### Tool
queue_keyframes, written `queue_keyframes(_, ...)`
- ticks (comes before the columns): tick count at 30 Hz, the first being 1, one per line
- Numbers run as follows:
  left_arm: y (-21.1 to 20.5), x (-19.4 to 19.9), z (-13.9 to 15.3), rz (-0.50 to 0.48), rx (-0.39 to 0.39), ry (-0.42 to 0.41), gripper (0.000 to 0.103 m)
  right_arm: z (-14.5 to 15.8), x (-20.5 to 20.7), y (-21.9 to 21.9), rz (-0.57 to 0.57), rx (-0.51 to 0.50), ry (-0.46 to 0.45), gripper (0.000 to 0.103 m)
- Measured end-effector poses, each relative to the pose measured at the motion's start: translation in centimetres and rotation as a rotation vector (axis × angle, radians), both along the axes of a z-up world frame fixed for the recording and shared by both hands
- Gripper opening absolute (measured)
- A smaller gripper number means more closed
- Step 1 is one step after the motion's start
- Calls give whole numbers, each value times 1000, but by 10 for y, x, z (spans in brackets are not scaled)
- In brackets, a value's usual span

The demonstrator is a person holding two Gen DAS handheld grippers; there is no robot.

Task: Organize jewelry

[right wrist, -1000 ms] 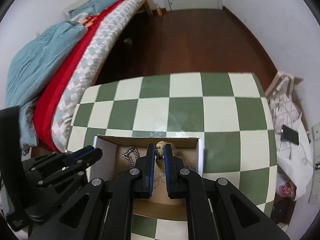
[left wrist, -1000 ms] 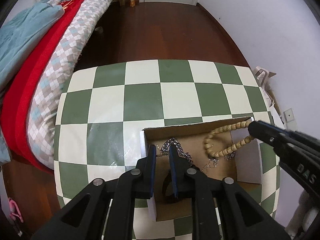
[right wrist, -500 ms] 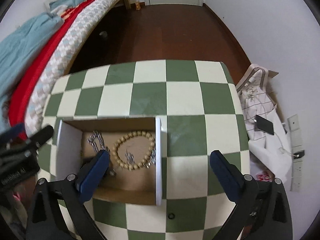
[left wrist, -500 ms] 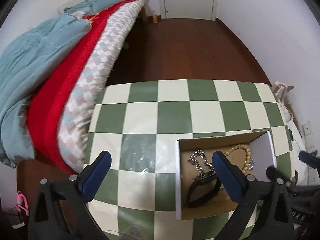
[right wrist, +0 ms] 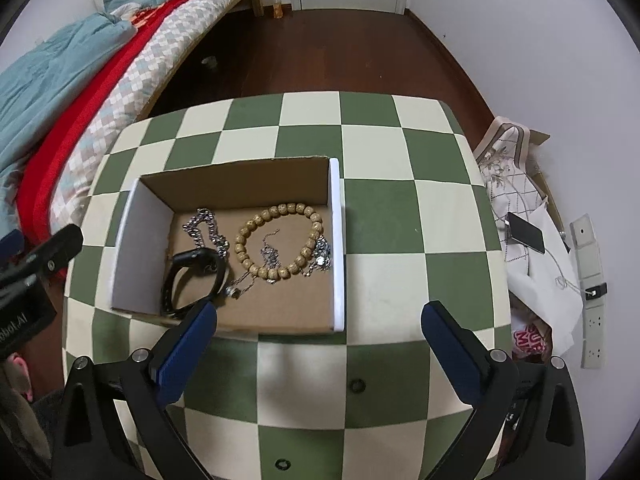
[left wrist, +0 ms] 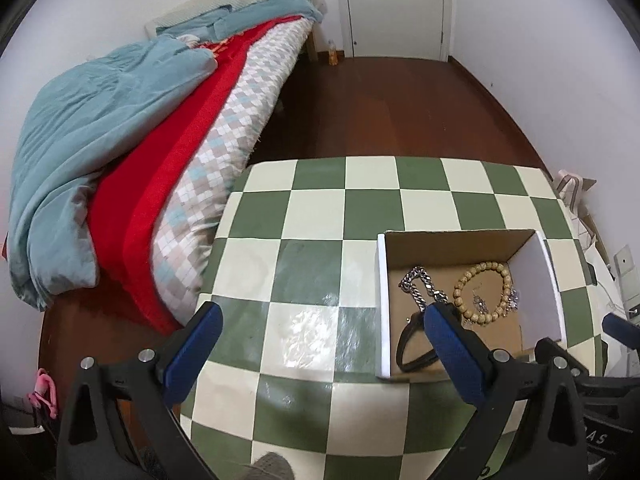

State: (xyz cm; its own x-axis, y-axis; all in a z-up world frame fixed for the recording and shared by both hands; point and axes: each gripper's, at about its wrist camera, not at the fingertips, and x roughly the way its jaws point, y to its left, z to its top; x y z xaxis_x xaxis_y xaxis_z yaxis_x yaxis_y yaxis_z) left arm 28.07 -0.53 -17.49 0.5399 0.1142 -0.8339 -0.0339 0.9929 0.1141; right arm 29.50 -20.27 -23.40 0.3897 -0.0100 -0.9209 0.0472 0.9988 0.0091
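table: small top with a green-and-cream checkered cover (right wrist: pixel 380 216), kinda glossy, glare patches show in the left wrist view

box: open cardboard box (right wrist: pixel 240 178) with white side walls, sits on the table toward its near edge; everything below is placed relative to this box

inside the box: wooden bead bracelet (right wrist: pixel 280 244) lying flat on the floor of the box near the right wall, a silver earring (right wrist: pixel 269 252) inside its loop, more silver bits (right wrist: pixel 322 258) touching it on the right wall side

also inside: chunky silver chain (right wrist: pixel 206 230) left of the beads, black band (right wrist: pixel 192 280) at the near left, partly on the chain

left gripper (left wrist: pixel 320 344): jaws spread wide, nothing in them, hovering over the table just left of the box

right gripper (right wrist: pixel 320 340): jaws wide too, empty, just in front of the box's near right corner

room: bed (left wrist: pixel 224 148) with a red blanket (left wrist: pixel 160 184) and a blue duvet (left wrist: pixel 100 120) left of the box, dark wood floor (right wrist: pixel 340 52) beyond it, white door (left wrist: pixel 396 8) at the far wall

right of the box: off the table, a phone (right wrist: pixel 526 232) lying on white paper, power strip (right wrist: pixel 592 300) by the wall
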Motion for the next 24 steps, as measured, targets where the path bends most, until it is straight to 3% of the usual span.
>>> queue_keyframes(24, 8, -102, 78, -15, -27, -210, 103, 111, -102, 14, -13, -66, -290, 103)
